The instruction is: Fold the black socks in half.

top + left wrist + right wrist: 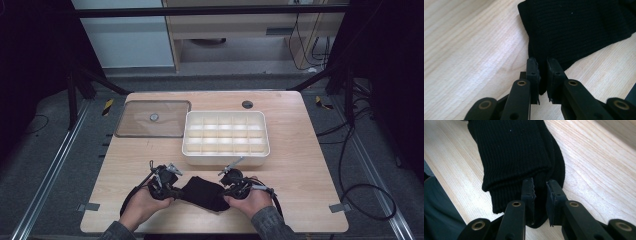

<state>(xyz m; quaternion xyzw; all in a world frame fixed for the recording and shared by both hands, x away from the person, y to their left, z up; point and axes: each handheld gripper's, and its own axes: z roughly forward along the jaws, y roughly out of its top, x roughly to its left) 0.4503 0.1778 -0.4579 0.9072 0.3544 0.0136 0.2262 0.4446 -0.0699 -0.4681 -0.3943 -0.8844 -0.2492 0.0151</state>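
A black knitted sock (204, 192) lies on the wooden table (300, 175) near its front edge, between my two hands. My left gripper (176, 191) is shut on the sock's left end; in the left gripper view the fabric (579, 27) is pinched between the two pads (533, 72). My right gripper (227, 192) is shut on the sock's right end. In the right gripper view the ribbed cuff (516, 157) runs down between the jaws, and the folded layers sit pressed between the fingertips (554, 195).
A white tray with several small compartments (226, 161) stands just beyond the sock, mid-table. Its clear lid (152, 119) lies flat at the back left. A small dark round cap (247, 104) sits near the far edge. A dark sleeve (439, 215) is close to the right gripper.
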